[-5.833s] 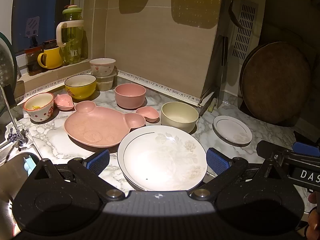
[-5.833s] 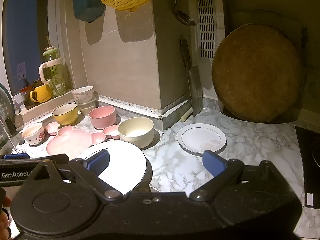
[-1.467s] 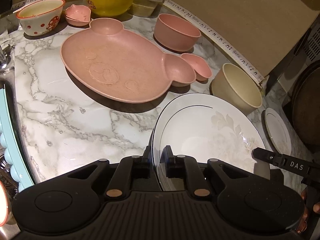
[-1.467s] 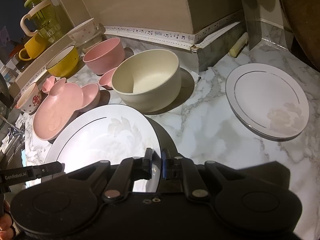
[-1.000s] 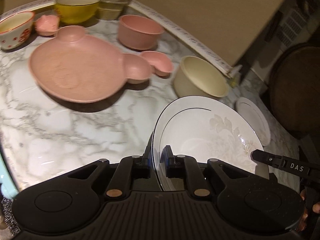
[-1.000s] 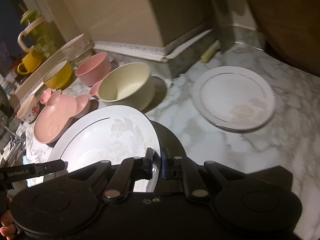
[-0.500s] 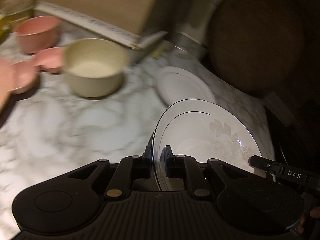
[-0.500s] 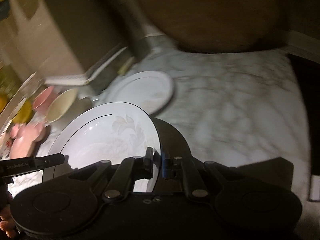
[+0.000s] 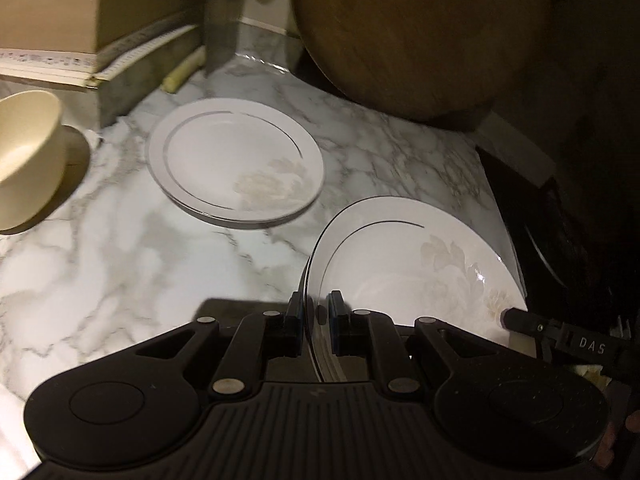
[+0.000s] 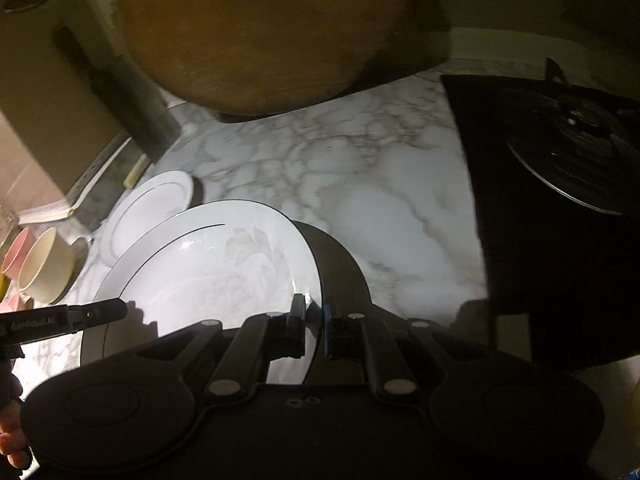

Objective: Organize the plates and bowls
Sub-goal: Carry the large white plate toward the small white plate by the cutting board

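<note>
A large white plate (image 9: 408, 264) with a thin dark ring and a pale flower print hangs tilted above the marble counter. My left gripper (image 9: 315, 312) is shut on its left rim. My right gripper (image 10: 316, 316) is shut on the opposite rim of the same large white plate (image 10: 208, 264). A smaller white plate (image 9: 236, 168) of the same pattern lies flat on the counter, left of and beyond the held one; the smaller plate (image 10: 148, 208) shows partly behind it in the right wrist view. A cream bowl (image 9: 24, 156) stands at the far left.
A round wooden board (image 9: 420, 32) leans against the back wall. A black stove top (image 10: 560, 184) with a burner lies to the right. A pink bowl (image 10: 12, 252) peeks out at the left edge. Bare marble counter (image 10: 360, 192) spreads between the plates and the stove.
Both grippers have carried the large plate to the right, away from the pink dishes and toward the smaller white plate and the stove. The views have rolled along the way.
</note>
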A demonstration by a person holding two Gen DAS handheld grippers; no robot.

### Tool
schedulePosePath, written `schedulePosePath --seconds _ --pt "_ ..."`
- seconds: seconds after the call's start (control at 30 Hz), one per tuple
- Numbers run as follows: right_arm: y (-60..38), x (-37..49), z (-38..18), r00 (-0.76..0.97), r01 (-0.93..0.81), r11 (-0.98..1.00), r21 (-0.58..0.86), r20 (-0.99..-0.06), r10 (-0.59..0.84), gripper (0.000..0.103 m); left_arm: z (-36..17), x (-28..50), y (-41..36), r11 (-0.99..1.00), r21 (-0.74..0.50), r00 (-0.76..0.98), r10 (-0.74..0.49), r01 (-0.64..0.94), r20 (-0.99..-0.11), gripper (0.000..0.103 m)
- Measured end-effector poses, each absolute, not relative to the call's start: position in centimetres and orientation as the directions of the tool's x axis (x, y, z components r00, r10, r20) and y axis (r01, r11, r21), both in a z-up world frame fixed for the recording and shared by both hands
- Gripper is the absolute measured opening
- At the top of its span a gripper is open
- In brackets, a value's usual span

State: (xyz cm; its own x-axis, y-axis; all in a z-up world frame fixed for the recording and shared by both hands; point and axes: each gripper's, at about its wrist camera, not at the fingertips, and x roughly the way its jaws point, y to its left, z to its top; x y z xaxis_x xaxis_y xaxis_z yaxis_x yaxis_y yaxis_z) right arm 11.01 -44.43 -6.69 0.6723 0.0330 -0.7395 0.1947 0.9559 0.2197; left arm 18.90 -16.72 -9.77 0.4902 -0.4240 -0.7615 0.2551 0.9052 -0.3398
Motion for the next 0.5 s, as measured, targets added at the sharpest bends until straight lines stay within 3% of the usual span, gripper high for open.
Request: schedulePosePath --seconds 0.5 --pt "-44.82 11.65 -7.78 0.654 0.189 0.957 0.219 -0.755 0.043 0.008 -10.65 19.1 -17.37 0.915 -0.315 0.481 -0.401 0.252 -0.78 0.011"
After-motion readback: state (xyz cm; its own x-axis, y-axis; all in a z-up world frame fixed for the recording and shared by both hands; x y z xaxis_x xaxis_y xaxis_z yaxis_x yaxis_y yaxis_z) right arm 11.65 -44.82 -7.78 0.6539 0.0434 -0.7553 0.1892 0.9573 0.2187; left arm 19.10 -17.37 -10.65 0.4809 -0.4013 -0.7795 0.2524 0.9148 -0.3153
